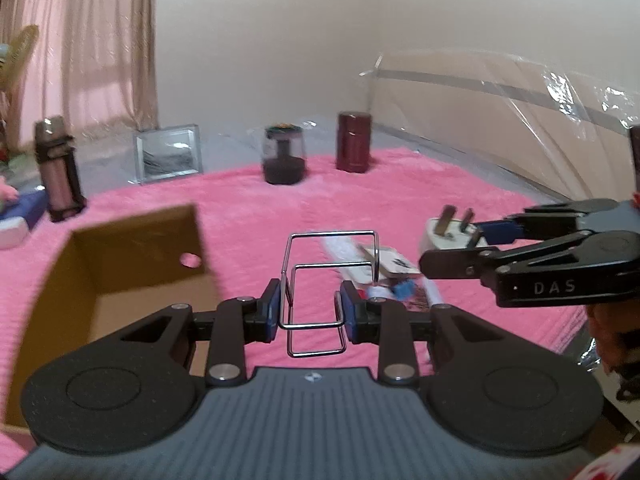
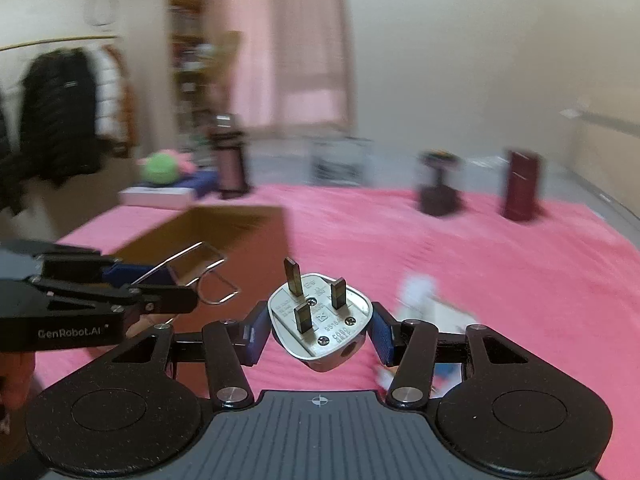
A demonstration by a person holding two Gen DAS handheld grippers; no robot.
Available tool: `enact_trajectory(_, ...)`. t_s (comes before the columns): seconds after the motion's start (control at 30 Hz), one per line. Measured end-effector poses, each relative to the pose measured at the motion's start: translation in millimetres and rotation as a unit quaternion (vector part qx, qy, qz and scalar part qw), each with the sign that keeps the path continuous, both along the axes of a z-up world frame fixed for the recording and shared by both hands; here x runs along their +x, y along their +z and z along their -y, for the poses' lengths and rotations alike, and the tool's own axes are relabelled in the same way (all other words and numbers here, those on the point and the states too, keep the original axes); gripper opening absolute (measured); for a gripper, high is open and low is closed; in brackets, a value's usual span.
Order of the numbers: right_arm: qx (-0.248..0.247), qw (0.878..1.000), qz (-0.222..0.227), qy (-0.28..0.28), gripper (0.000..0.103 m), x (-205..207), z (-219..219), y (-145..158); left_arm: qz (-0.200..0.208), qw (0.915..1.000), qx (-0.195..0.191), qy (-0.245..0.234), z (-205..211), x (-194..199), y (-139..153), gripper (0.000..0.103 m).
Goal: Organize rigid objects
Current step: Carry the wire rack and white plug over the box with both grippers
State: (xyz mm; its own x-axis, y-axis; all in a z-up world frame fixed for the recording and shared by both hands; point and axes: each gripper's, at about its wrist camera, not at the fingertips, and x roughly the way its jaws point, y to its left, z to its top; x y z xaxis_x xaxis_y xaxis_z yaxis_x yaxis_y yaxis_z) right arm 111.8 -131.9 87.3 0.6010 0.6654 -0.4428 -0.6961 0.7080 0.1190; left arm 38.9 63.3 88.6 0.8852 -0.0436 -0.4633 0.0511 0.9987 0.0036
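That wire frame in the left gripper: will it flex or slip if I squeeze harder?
The wire frame is thin bent rod with open loops, so it probably springs inward under pressure. The left gripper pinches only its narrow sides, so it may twist or slide on smooth metal. It looks light.

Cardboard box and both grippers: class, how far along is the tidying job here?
Done: nothing can be confirmed packed; the cardboard box shows only bare interior. In hand: the left gripper holds a wire holder, and the right gripper holds a white plug. Left: packets, dark jar, maroon canister and flask.
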Motion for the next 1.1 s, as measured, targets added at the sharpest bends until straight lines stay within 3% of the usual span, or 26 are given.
enact_trajectory(0.17, -0.021, 0.994, 0.012, 0.103, 0.049, 5, -67, 16, -0.006, 0.9997, 0.019, 0.012, -65, -18, 23, 0.026)
enact_trajectory(0.37, -0.091, 0.976, 0.013, 0.199, 0.049, 12, -149, 8, -0.075, 0.9954, 0.059, 0.0, -134, -16, 20, 0.026)
enact_trajectory(0.47, -0.142, 0.96, 0.01, 0.241, 0.049, 18, -189, 1, -0.113, 0.9903, 0.077, -0.024, -152, -7, 8, 0.026)
enact_trajectory(0.7, -0.262, 0.919, 0.017, 0.294, 0.049, 29, -243, -35, -0.176, 0.9767, 0.104, -0.066, -169, 18, -23, 0.026)
enact_trajectory(1.1, -0.355, 0.876, -0.006, 0.326, 0.049, 63, -293, -87, -0.226, 0.9605, 0.122, -0.108, -170, 52, -57, 0.026)
